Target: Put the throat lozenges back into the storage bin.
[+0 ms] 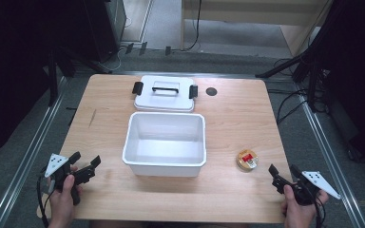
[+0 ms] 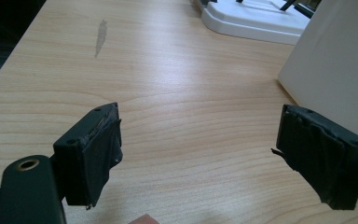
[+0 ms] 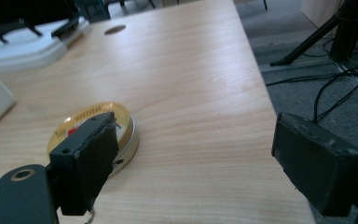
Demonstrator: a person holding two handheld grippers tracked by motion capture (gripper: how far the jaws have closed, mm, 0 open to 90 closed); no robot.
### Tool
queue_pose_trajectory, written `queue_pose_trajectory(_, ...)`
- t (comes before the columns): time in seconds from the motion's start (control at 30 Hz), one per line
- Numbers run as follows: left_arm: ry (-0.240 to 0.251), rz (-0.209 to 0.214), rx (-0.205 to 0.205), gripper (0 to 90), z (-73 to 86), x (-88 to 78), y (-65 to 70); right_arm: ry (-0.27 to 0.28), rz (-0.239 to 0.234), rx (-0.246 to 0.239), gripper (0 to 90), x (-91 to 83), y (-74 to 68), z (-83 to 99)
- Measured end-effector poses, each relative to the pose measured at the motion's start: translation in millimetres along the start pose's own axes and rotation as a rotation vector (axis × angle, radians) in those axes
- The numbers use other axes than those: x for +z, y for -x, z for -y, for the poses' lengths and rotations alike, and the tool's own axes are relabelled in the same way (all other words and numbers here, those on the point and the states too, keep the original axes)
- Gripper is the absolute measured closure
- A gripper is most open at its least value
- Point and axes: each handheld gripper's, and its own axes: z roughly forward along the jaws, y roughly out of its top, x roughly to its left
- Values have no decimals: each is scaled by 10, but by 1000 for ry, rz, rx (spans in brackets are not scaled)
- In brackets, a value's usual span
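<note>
The wooden desk is carrying three things: one white box, one white lid and one round tin. The open white box is standing in the middle of the desk, and the high view is looking straight into its bare inside. The left gripper view is showing just a part of its outer wall at the right edge. Just behind the box, at the far side of the desk, the white lid is lying flat, with one black handle on top and one black clip at each end. The high view is showing the whole lid, while the two gripper views are catching only a corner of it.

The small round tin, yellow with a red label, is lying on the desk to the right of the box, near the front edge. In the right gripper view it is partly hidden behind one black jaw.

The left hand-held gripper is hovering at the front left of the desk, its jaws standing wide apart with only bare wood between them. The right hand-held gripper is hovering just beside the tin, released, holding and touching nothing.
</note>
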Motion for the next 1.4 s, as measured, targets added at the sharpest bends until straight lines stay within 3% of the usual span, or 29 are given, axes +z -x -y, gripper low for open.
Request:
queue_pose_trajectory(0.1,-9,-16,-15,148,-4,5,-13,-22,1,-30,168,22,-32,-7)
queue_pose_trajectory(0.13,-13,-51,-42,149,-9,6,-36,-48,-1,-63,173,56,-62,-16)
queue_pose_trajectory(0.2,-8,-57,-48,149,-8,-5,-52,-76,0,-76,173,78,-83,-28)
queue_pose_trajectory(0.3,7,-86,-4,148,6,-54,-53,-128,-1,-84,182,117,-111,-68)
queue_pose_trajectory(0.47,17,-116,59,148,40,-144,-72,-204,-67,-112,186,129,-228,-179)
queue_pose_trajectory(0.53,20,-115,57,147,49,-170,-86,-238,-87,-127,196,134,-283,-241)
queue_pose_trajectory(0.6,40,-98,25,143,70,-233,-143,-273,-104,-136,201,151,-318,-293)
queue_pose_trajectory(0.8,38,-71,-7,144,67,-232,-175,-429,-81,-175,195,262,-396,-378)
queue_pose_trajectory(0.9,33,-65,-8,144,64,-228,-177,-456,-90,-180,195,287,-427,-393)
queue_pose_trajectory(0.93,33,-51,-12,144,62,-218,-181,-497,-88,-197,195,320,-464,-401)
queue_pose_trajectory(1.0,27,-44,-13,144,56,-205,-176,-525,-84,-209,190,350,-489,-397)
queue_pose_trajectory(1.17,9,-32,0,144,44,-170,-153,-629,-69,-311,153,452,-595,-418)
queue_pose_trajectory(1.4,-1,-28,-9,144,27,-139,-171,-732,-55,-364,137,585,-779,-584)
